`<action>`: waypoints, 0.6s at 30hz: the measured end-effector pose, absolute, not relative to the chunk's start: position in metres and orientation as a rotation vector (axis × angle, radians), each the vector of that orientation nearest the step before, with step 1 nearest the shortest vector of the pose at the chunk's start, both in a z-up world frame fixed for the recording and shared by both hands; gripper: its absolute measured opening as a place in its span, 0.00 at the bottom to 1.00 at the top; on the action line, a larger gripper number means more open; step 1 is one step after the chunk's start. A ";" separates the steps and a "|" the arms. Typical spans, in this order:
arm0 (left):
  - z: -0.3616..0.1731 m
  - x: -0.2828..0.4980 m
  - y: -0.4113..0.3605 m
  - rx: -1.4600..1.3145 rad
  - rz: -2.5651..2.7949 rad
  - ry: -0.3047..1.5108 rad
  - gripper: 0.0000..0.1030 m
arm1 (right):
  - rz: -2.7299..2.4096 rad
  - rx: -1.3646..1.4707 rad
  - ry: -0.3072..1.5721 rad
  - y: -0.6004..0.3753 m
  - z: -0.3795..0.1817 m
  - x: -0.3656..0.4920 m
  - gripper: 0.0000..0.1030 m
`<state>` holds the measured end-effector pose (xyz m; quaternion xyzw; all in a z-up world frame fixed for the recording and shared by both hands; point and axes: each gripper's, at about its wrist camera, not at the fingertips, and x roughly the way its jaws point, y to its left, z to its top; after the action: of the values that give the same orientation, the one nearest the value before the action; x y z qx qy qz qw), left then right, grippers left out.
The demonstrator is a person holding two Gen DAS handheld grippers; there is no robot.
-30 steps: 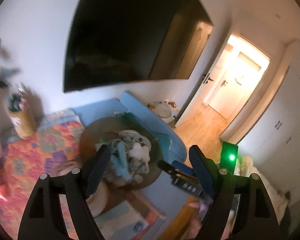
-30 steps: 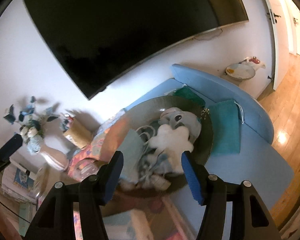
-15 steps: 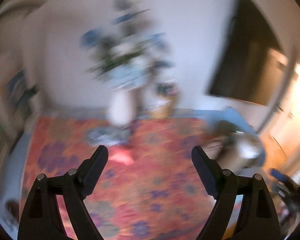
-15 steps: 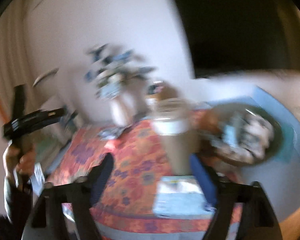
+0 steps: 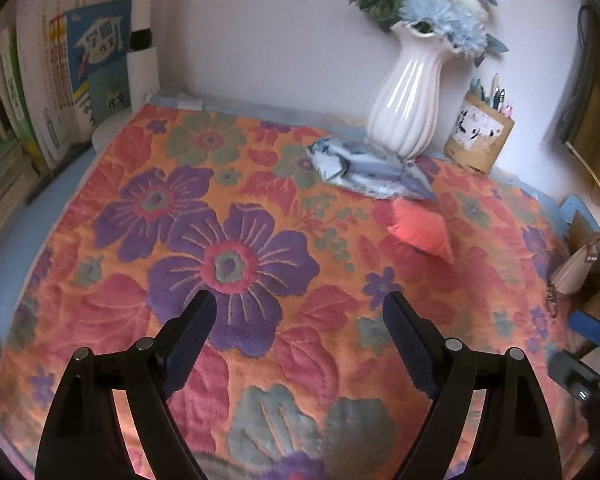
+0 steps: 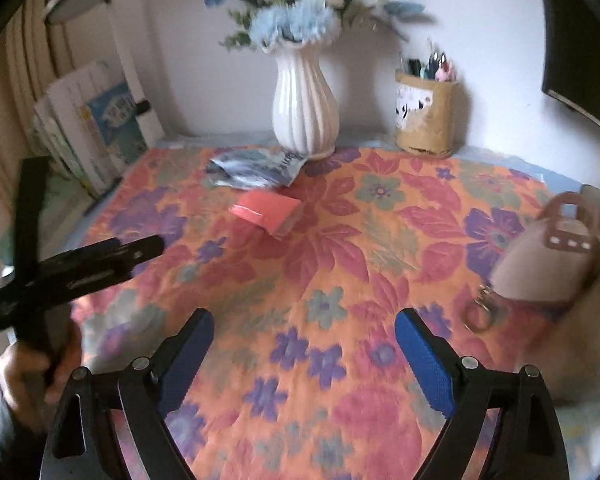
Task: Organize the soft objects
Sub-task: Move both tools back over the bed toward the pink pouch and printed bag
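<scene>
Facing the flowered quilt [image 5: 236,264], you hold both grippers low over its near edge — the left gripper [image 5: 298,334] and the right gripper [image 6: 304,344] each have their jaws spread wide with nothing between them. Take the white vase [image 5: 410,96] as your landmark. The blue patterned cloth [image 5: 370,168] lies crumpled at the vase's foot, touching or nearly touching its base, and the small pink pillow [image 5: 420,228] sits just in front of that cloth, on the near side of the vase. From the left gripper the pillow lies ahead and to the right; from the right gripper [image 6: 266,212] it lies ahead and a little left. Its long axis runs roughly crosswise in the right view, slanted in the left. Neither arm looks clearly nearer — judge it a toss-up. Open quilt lies between you and the pillow. Right of the vase stands a pen holder [image 6: 426,112], and further right a beige handbag [image 6: 548,264]; books [image 5: 60,76] lean to the vase's left. Reaching for the cloth risks nudging the vase.
</scene>
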<state>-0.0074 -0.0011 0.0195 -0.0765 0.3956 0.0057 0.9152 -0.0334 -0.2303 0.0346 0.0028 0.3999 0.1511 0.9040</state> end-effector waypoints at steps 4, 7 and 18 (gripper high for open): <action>0.013 -0.004 -0.003 -0.162 0.018 0.809 0.82 | 0.318 0.036 0.853 -0.225 0.007 -0.020 0.88; 0.013 -0.004 -0.004 -0.149 0.023 0.814 0.82 | 0.269 -0.022 0.887 -0.218 0.005 -0.015 0.88; 0.011 -0.001 -0.005 -0.139 0.021 0.833 0.82 | 0.261 -0.070 0.935 -0.211 -0.004 -0.009 0.89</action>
<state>-0.0012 -0.0048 0.0105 -0.0673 0.4042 0.0103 0.9121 -0.0093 -0.2110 -0.0040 -0.0337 0.4494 0.1252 0.8839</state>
